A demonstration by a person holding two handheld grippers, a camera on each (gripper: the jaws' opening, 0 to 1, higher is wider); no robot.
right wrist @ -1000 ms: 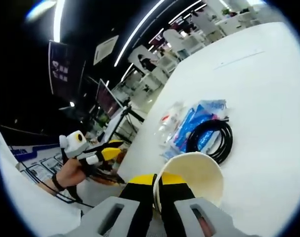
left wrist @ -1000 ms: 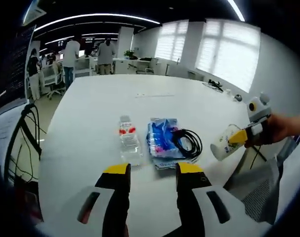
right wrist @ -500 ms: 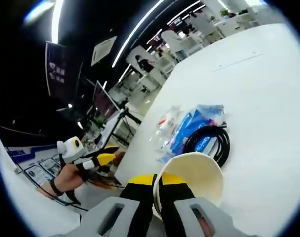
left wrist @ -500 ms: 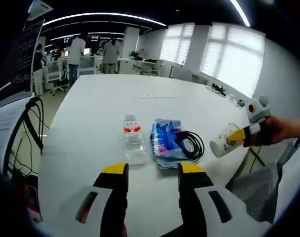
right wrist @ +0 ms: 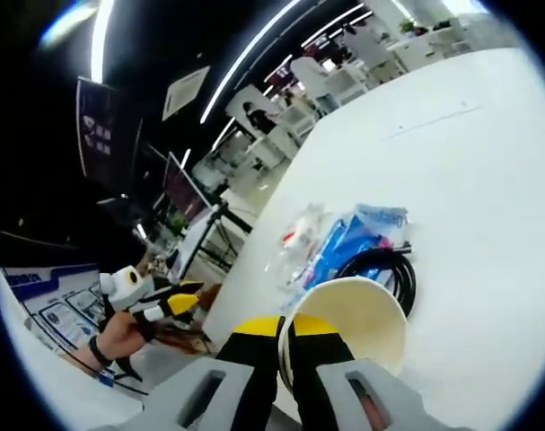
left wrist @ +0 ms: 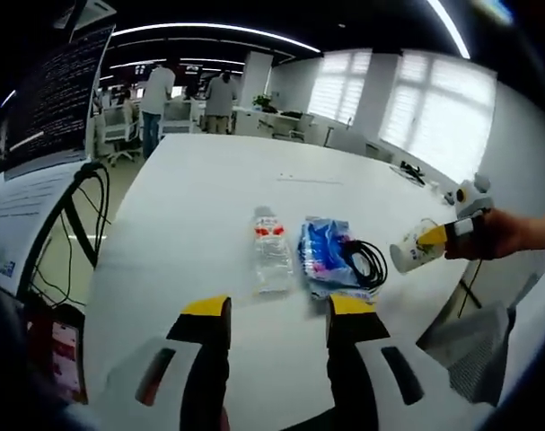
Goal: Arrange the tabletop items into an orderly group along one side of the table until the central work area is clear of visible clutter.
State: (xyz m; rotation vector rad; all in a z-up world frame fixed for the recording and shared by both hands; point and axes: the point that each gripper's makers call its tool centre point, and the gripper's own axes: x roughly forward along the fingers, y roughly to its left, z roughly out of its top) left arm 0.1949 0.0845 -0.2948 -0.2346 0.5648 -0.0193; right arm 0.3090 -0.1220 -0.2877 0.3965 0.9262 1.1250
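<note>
Pulled back a little from the counter (left wrist: 200, 197) since a second ago, the left gripper (left wrist: 278, 316) now sees the water bottle (left wrist: 271, 260), blue packet (left wrist: 324, 260) and coiled black cable (left wrist: 366, 261) smaller and farther up its view, while the right gripper (right wrist: 284, 334) has kept the same hold on the paper cup (right wrist: 353, 323); nearest in the left gripper view, its two yellow-tipped jaws stand spread with nothing between them, hovering over bare white counter; beyond them the three items lie in a close row, the bottle on its side, the packet just beside it, the cable resting partly on the packet; farther right the paper cup is carried above the counter's edge, tilted, open mouth away from the row; in the right gripper view the jaws are pressed together on the cup's rim wall, one inside and one outside; judged from its thin wall, the cup is light and easily crushed, so a gentle pinch at the rim suits it, and it should be set down upright beside the cable; the bottle looks smooth and liable to roll, best taken across its middle; the cable is limp and may uncoil, best lifted by the gathered loops; far off, office desks, people and bright windows.
</note>
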